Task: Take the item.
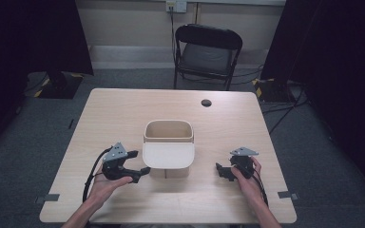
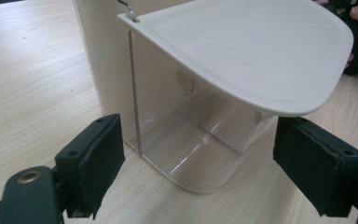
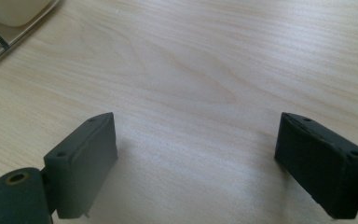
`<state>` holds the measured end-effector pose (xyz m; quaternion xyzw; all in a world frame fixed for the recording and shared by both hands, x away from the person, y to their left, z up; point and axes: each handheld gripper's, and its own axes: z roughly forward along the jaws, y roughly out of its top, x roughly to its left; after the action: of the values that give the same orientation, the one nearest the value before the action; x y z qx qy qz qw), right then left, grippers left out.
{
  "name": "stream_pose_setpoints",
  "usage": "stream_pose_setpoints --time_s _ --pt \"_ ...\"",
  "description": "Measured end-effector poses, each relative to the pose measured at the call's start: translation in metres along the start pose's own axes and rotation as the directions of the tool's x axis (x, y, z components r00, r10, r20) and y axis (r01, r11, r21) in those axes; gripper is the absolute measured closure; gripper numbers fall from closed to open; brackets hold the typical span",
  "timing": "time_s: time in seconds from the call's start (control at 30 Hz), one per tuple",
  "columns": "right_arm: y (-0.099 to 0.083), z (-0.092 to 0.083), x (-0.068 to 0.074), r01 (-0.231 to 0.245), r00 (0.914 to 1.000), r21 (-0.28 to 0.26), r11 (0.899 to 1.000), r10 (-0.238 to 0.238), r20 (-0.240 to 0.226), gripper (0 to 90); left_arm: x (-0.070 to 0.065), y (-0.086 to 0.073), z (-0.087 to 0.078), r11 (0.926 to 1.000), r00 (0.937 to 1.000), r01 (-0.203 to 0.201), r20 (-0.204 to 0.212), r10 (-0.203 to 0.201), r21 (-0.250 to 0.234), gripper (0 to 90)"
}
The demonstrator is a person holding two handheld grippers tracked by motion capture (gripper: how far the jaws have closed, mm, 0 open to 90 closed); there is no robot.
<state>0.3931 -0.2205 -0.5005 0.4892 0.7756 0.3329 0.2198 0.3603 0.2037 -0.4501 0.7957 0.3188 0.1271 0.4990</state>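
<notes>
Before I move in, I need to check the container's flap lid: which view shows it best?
The left gripper view: the white lid is close, tilted open over the clear front of the container. The high view shows it small from above. The right gripper view catches only a corner of the container.

Evenly lit from overhead in the high view — table (image 1: 171,102) pale and bright, room falling to near-black at 9 and 3 o'clock. Soft, short shadows under the bin (image 1: 168,149) toward 6 o'clock. Slightly soft and low in detail throughout. In the left gripper view, mild glare on the white lid (image 2: 247,51) and reflections in the clear wall (image 2: 186,135); near jaws blurred. In the right gripper view, faint shadow between the jaws — wood grain sharp at centre.
</notes>
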Motion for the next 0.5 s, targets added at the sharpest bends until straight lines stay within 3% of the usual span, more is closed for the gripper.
stream_pose_setpoints --time_s 0.5 --pt "0.0001 0.0002 0.0001 -0.002 1.0000 0.000 1.000 0.002 0.000 12.1 -0.0042 0.0051 -0.0005 0.9988 0.9988 -0.048 0.007 0.049 -0.003 20.4"
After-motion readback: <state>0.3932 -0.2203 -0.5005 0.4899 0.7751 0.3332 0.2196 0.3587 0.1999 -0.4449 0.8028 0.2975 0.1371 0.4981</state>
